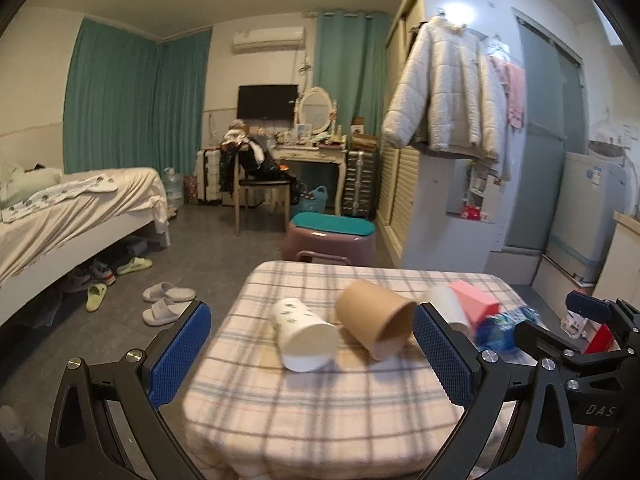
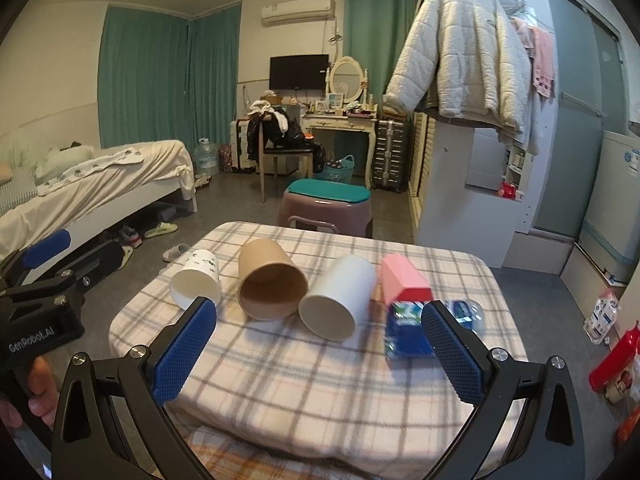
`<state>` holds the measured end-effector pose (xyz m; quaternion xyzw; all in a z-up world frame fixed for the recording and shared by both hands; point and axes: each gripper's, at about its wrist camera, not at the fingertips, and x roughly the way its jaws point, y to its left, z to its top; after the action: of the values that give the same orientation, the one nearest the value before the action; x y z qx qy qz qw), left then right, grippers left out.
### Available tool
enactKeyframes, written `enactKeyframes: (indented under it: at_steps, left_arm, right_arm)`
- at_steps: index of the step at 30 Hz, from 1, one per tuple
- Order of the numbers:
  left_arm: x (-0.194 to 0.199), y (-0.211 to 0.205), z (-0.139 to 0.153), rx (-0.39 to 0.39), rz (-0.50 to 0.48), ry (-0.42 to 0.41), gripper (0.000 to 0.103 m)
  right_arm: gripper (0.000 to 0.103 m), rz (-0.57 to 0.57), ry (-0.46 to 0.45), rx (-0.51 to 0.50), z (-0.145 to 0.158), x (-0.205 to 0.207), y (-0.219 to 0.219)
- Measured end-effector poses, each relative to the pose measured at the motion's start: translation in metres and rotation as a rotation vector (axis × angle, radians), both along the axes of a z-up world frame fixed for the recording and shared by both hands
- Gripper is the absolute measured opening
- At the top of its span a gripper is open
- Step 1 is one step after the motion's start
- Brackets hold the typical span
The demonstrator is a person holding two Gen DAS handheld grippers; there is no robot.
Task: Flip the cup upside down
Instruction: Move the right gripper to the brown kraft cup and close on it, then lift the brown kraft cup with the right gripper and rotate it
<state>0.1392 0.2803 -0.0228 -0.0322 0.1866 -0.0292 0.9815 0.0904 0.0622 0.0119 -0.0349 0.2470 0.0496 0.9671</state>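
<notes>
Low table draped in a pink-and-grey plaid cloth. On it, left to right, lying on their sides: white leaf-printed paper cup, brown paper cup, plain white paper cup, pink box, blue plastic packet.

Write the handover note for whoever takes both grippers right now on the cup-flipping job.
Left gripper: jaws open, empty.
Right gripper: jaws open, empty.
Three cups lie on their sides on the checked table: leaf-print cup on the left, brown cup in the middle, plain white cup to its right. A pink box and blue packet lie further right.
Done: nothing gripped, no cup upside down.
Left: grip a cup and set it down on its rim.
</notes>
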Motion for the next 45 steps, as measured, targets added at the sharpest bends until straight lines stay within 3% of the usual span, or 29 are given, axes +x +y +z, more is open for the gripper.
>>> enactKeyframes:
  at_steps: [9, 14, 21, 25, 26, 31, 37, 45]
  left_arm:
    - [0.053, 0.051, -0.017, 0.006, 0.101, 0.059, 0.103]
    - [0.079, 0.064, -0.039, 0.004, 0.121, 0.12, 0.103]
    - [0.099, 0.074, -0.069, -0.024, 0.12, 0.179, 0.103]
    - [0.103, 0.081, -0.077, -0.06, 0.121, 0.189, 0.103]
    - [0.103, 0.081, -0.077, -0.063, 0.122, 0.193, 0.103]
    - [0.103, 0.083, -0.076, -0.057, 0.12, 0.195, 0.103]
    - [0.091, 0.084, -0.066, -0.074, 0.11, 0.172, 0.103]
    - [0.061, 0.074, -0.054, -0.081, 0.083, 0.146, 0.103]
  right_arm:
    - [0.103, 0.118, 0.11, -0.028, -0.013, 0.089, 0.041]
    - [0.103, 0.186, 0.257, -0.057, -0.048, 0.149, 0.06]
    - [0.098, 0.211, 0.355, -0.185, -0.085, 0.184, 0.074]
    - [0.095, 0.216, 0.377, -0.249, -0.098, 0.192, 0.079]
    - [0.088, 0.214, 0.389, -0.253, -0.1, 0.193, 0.079]
    - [0.086, 0.196, 0.382, -0.245, -0.096, 0.189, 0.08]
    - [0.086, 0.17, 0.312, -0.203, -0.068, 0.151, 0.083]
    - [0.086, 0.112, 0.349, -0.159, -0.073, 0.088, 0.081]
